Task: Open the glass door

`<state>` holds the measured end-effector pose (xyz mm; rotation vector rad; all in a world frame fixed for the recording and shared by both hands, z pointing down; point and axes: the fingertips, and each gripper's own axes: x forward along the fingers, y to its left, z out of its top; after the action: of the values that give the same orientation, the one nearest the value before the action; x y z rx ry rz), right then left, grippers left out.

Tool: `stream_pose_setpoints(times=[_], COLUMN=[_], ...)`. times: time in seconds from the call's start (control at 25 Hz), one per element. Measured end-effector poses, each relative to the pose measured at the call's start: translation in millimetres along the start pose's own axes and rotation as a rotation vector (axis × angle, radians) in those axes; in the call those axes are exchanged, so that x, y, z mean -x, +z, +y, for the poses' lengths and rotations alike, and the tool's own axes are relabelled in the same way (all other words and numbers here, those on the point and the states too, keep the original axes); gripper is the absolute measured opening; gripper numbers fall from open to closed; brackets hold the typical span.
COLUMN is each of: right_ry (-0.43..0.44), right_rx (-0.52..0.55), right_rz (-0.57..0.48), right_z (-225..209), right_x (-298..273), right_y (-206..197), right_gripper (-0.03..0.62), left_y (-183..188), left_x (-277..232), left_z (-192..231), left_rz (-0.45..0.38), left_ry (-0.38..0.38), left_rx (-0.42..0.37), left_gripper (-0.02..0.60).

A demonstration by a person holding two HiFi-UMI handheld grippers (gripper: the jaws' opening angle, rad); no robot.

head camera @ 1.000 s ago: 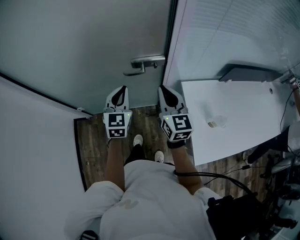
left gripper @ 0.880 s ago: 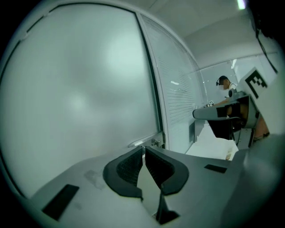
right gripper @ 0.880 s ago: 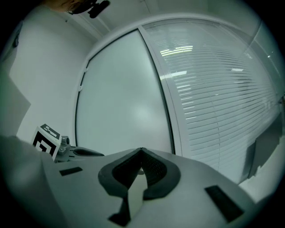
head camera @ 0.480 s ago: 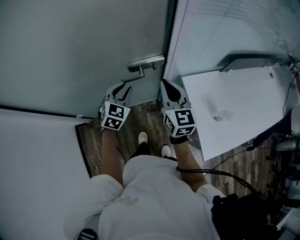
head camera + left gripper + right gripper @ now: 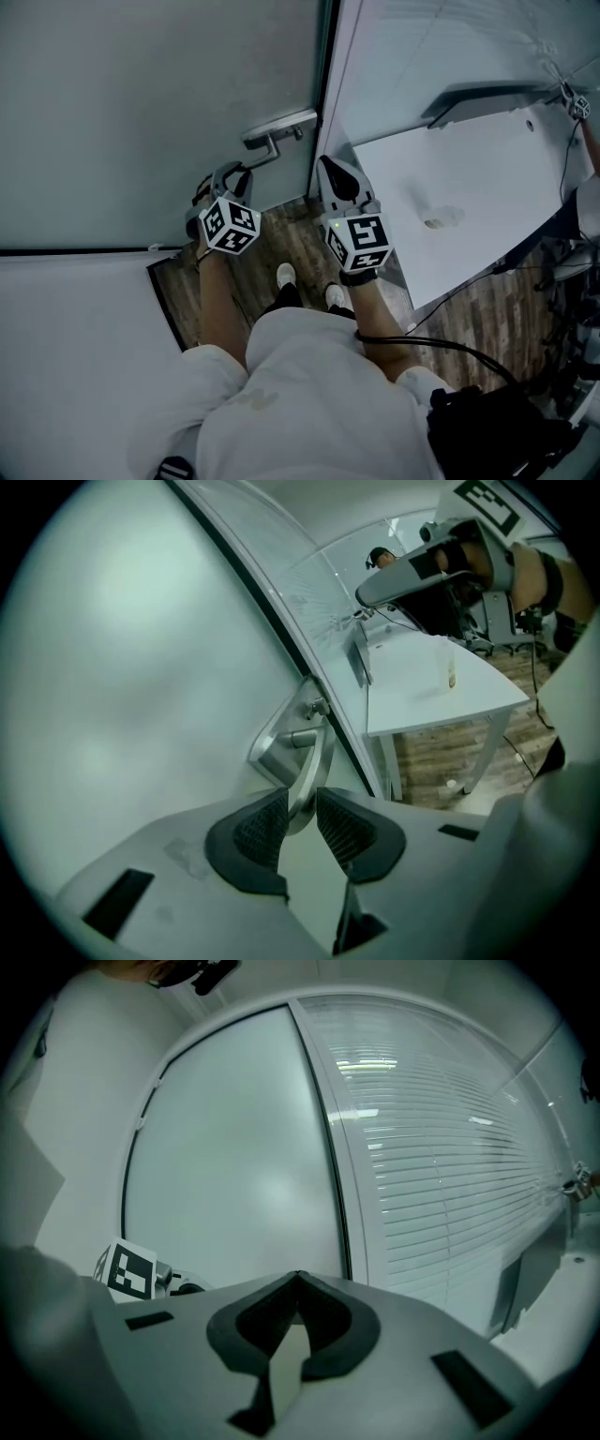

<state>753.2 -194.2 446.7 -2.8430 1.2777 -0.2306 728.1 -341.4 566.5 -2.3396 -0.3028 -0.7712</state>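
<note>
Steel lever handle [image 5: 275,132] sits level at the right edge of the frosted glass door [image 5: 159,94], which is shut against its frame. The left gripper [image 5: 300,810] points down at it with its jaws apart and the lever's free end between the pads, not yet clamped; I judge this placement gives the most leverage for pressing the handle down. The right gripper [image 5: 331,171] hangs just beside the frame with its jaws fully together on nothing, seemingly kept clear of the door's swing while the left one works.
</note>
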Motion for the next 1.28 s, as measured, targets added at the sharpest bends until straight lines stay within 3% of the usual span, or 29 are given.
stream_pose_setpoints(times=[0.12,0.32,0.48,0.56,0.72,0.84,1.04,1.28], right_ry=[-0.014,-0.025,-0.018,-0.016,-0.009,-0.011,-0.033,-0.019], right_rx=[0.002,-0.002,-0.001,-0.004,0.000,0.014,0.024,0.014], right_rz=[0.007,0.020,0.024,0.028,0.050,0.059,0.052,0.034], right_z=[-3,-1,1,3,8,5,-9,-14], right_x=[2,3,5,6,8,13,24,31], right_y=[-3,-7,-11,-13,-21,-23,-16,-9], right_gripper=[0.000,0.000,0.000,0.000,0.000,0.000,0.000,0.000], left_y=[0,1,1,0,-10,-13,-9,4], left_x=[-3,-3,-6,-8,-20,-19,-10,3], left_z=[-2,-2,-6,-7,-14,-16,-18,-15], left_rz=[0.037,0.078,0.105,0.116,0.059,0.028,0.048,0.069], left_ry=[0.011,0.127,0.093,0.070,0.044,0.050,0.077,0.097], left_rx=[-0.076,-0.220,-0.243,-0.226,-0.084,-0.020,0.002,-0.048], left_gripper=[0.071,0.071,0.071,0.071,0.069,0.069,0.069,0.069])
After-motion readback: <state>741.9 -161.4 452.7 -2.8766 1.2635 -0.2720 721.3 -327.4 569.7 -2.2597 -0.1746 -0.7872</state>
